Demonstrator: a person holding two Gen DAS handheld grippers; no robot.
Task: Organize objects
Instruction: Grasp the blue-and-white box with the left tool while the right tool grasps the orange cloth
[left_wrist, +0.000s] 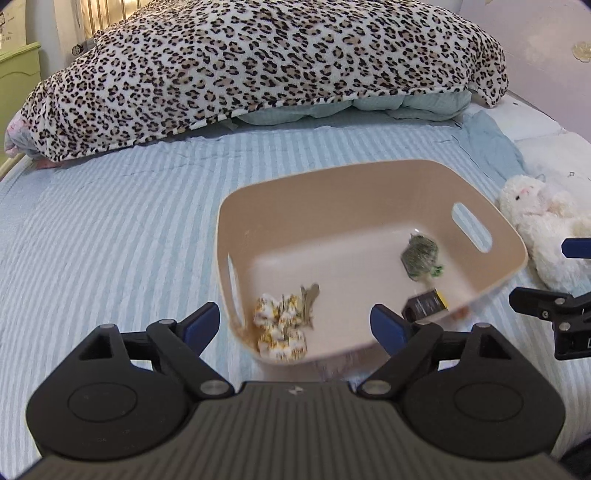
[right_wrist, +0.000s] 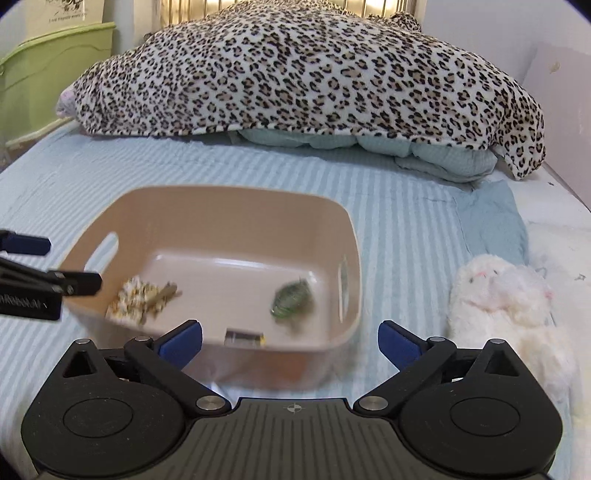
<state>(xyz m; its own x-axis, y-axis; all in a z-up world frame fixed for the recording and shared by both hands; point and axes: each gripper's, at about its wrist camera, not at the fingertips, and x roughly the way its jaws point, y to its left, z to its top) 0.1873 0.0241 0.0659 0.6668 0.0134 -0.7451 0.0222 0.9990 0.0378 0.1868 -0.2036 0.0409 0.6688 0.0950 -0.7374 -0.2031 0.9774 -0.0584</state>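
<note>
1. A beige plastic storage bin with slot handles (left_wrist: 369, 199) (right_wrist: 229, 206) sits on the pale blue striped bedspread (left_wrist: 110, 229) (right_wrist: 406, 206), its open top facing up.
2. Inside the bin, at its left end, lies a blurred cluster of white-and-yellow patterned soft pieces with an olive strip (left_wrist: 282, 325) (right_wrist: 142, 297), close against the near wall.
3. Toward the bin's right end rests a small dark green rounded plush item (left_wrist: 421, 254) (right_wrist: 293, 299), apart from the cluster; blur hides what it is.
4. A small black box with a yellow edge (left_wrist: 426, 304) (right_wrist: 245, 338) lies against the bin's near wall, between the other two contents.
5. A fluffy white plush animal with a pink nose (left_wrist: 543, 218) (right_wrist: 506, 306) lies on the bedspread outside the bin, just beside its right end.
6. The left gripper (left_wrist: 297, 325) (right_wrist: 37, 266) hovers over the bin's near-left corner, blue-padded tongs spread wide and holding nothing.
7. The right gripper (right_wrist: 291, 341) (left_wrist: 554, 280) is at the bin's near-right side, tongs likewise wide apart and empty.
8. Bare bedspread stretches left of the bin and behind it up to the leopard-print fleece blanket (left_wrist: 258, 62) (right_wrist: 314, 70) heaped over a light blue quilt (left_wrist: 388, 105) (right_wrist: 424, 151).
9. A green cabinet (left_wrist: 18, 70) (right_wrist: 48, 70) stands beyond the bed's left edge.
</note>
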